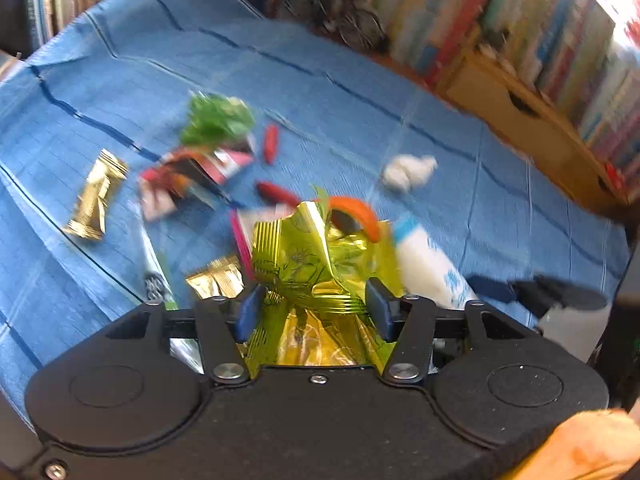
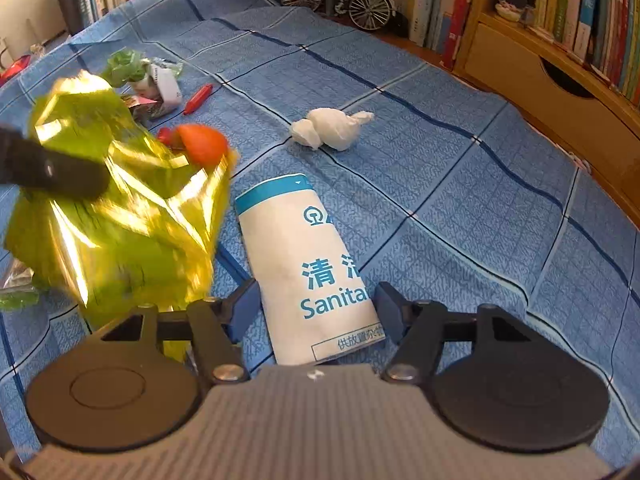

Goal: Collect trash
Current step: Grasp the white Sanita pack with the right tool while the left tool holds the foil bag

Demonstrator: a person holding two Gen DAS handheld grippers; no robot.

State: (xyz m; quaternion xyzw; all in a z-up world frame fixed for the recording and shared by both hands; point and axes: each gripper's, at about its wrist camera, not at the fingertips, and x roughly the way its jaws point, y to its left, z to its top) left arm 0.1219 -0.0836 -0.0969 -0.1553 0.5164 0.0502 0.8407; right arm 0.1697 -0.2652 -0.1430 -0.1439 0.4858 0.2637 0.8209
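Now left claw (image 1: 314,304) pinching yellow-green wrapper (image 1: 320,256); right claw (image 2: 316,308) astride sanitary bag (image 2: 308,272)

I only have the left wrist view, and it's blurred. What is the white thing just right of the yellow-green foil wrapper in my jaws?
Observer: A flat white paper bag with a teal band, printed "Sanita" plus Chinese characters, lying on the blue checked cloth.
Operator: Where is the right gripper relative to it?
Observer: The right gripper straddles the bag's near end, one finger along each edge. I can't tell whether the pads press.
Operator: And the dark blob at the far edge, by the books?
Observer: A model bicycle, standing upright.
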